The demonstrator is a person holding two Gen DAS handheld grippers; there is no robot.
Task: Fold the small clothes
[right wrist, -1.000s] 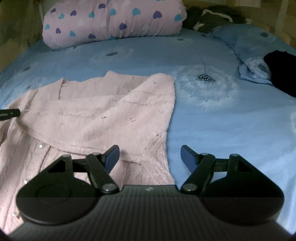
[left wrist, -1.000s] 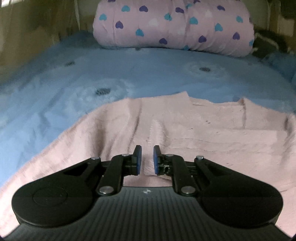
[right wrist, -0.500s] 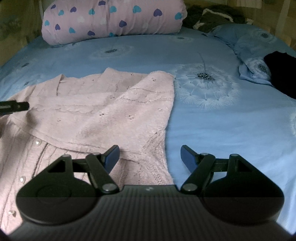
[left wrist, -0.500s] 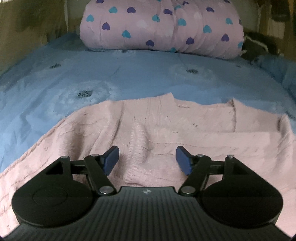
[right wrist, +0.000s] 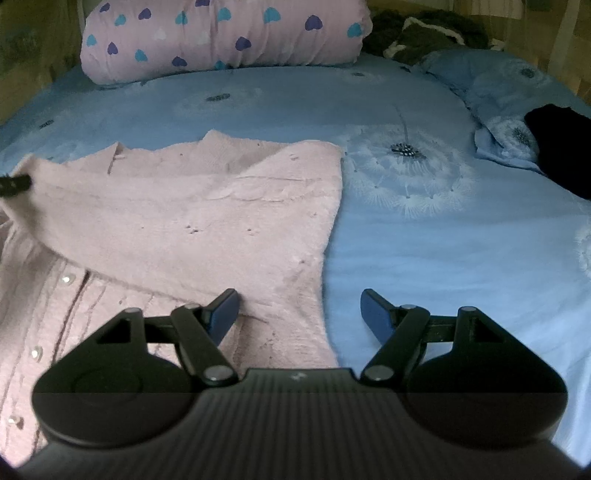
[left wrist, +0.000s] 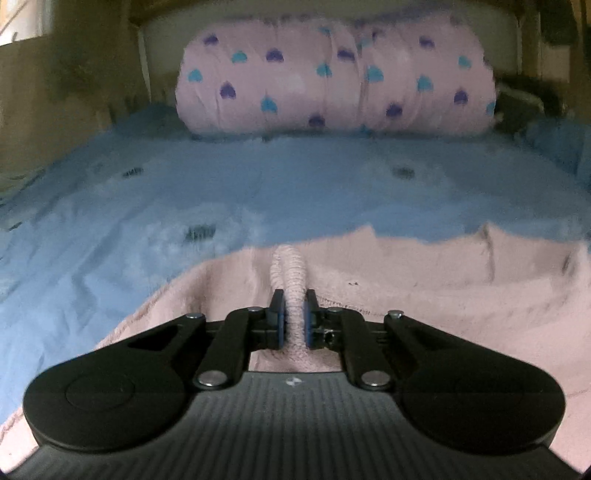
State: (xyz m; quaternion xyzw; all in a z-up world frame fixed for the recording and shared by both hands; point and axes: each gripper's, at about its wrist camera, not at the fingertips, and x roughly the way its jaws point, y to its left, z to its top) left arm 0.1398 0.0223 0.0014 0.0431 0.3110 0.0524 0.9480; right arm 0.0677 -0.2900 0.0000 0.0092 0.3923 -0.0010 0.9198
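A pale pink knitted cardigan (right wrist: pixel 207 218) with small buttons lies spread on the blue bed sheet, one sleeve folded across its body. In the left wrist view my left gripper (left wrist: pixel 293 314) is shut on a ribbed fold of the cardigan (left wrist: pixel 424 302), pinched upright between the blue pads. In the right wrist view my right gripper (right wrist: pixel 299 314) is open and empty, hovering over the cardigan's right edge. The tip of the left gripper (right wrist: pixel 14 182) shows at the far left, at the cardigan's left side.
A pink rolled quilt with heart prints (right wrist: pixel 221 37) lies across the head of the bed. A blue pillow (right wrist: pixel 509 110) and a black garment (right wrist: pixel 561 147) lie at the right. Dark clothes (right wrist: pixel 424 33) sit at the back right. The blue dandelion sheet (right wrist: pixel 443 229) extends to the right.
My left gripper opened half a second ago, then shut on a ribbed fold of the cardigan and lifted it. The right gripper stayed open and barely moved.
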